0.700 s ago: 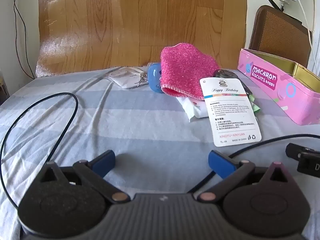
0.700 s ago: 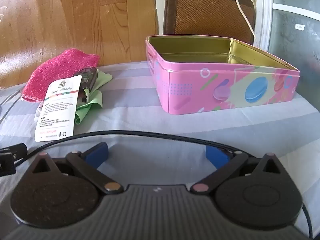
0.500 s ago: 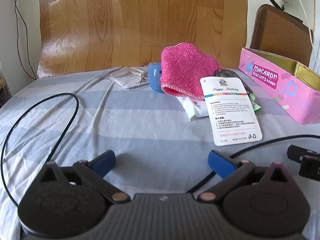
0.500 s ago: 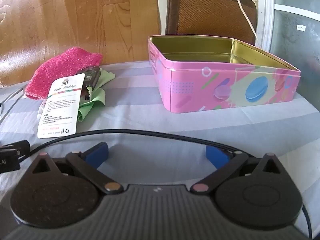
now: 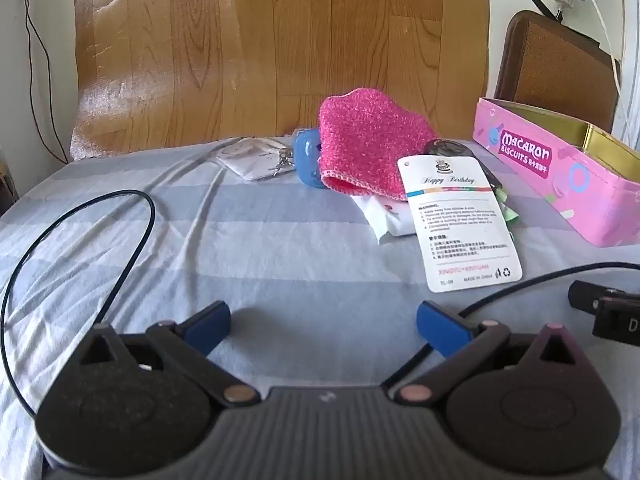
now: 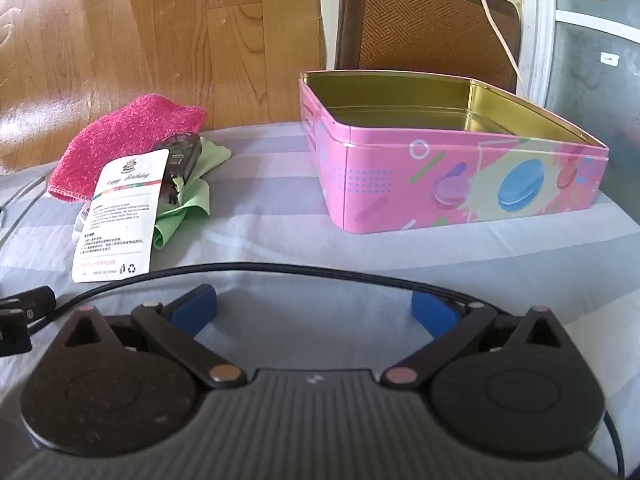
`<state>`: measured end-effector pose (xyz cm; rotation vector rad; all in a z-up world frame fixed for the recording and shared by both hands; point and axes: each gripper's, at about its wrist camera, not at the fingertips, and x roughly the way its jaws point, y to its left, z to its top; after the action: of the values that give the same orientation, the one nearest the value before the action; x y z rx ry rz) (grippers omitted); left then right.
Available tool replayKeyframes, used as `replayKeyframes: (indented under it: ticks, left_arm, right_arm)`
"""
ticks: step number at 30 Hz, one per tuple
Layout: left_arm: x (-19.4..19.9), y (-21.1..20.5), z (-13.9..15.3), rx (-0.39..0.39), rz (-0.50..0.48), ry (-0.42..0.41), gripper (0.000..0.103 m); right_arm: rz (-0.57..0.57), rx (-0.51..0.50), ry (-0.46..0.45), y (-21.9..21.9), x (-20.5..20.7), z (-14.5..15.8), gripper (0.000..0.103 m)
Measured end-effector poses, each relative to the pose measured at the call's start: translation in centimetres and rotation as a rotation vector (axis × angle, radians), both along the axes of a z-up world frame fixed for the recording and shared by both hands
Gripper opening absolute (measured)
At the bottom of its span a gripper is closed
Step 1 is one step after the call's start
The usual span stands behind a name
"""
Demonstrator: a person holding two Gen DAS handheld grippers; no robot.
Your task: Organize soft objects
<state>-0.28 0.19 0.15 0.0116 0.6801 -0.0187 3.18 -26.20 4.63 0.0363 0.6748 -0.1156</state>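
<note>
A fluffy pink cloth lies at the far middle of the striped bedsheet, in a small pile. Against it rest a white card packet, a white folded cloth, a green cloth and a blue object. An empty pink macaron tin stands open to the right. My left gripper hovers open over bare sheet, well short of the pile. In front of the tin my right gripper is open too, nothing between its fingers.
A black cable loops over the sheet at the left, another cable runs across in front of the right gripper. A white pouch with keys lies behind the pile. A brown woven cushion leans behind the tin against a wood-patterned backdrop.
Both views have shifted very slightly. No object on the sheet has moved, and both grippers stay open.
</note>
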Motion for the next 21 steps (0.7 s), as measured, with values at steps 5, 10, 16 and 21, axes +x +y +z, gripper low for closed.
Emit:
replayKeyframes:
  ticks: [5,10,16,21]
  left_arm:
    - [-1.2,0.0,0.8,0.001,0.007,-0.068,0.103]
    - [-3.5,1.1,3.0,-0.025,0.006,-0.104,0.103]
    - [-8.2,6.2,8.0,-0.166,-0.05,-0.136,0.103]
    - [-14.4,10.6,13.5,-0.309,-0.186,-0.243,0.103]
  right_arm:
    - [0.001,0.0,-0.001,0.0,0.0,0.0,0.103]
    - [0.002,0.001,-0.001,0.0,-0.1,0.0,0.103]
    - [0.231,0.04,0.098,1.1,-4.2,1.6,0.103]
    - [0.572,0.214,0.019,0.3,-11.9,6.5,0.103]
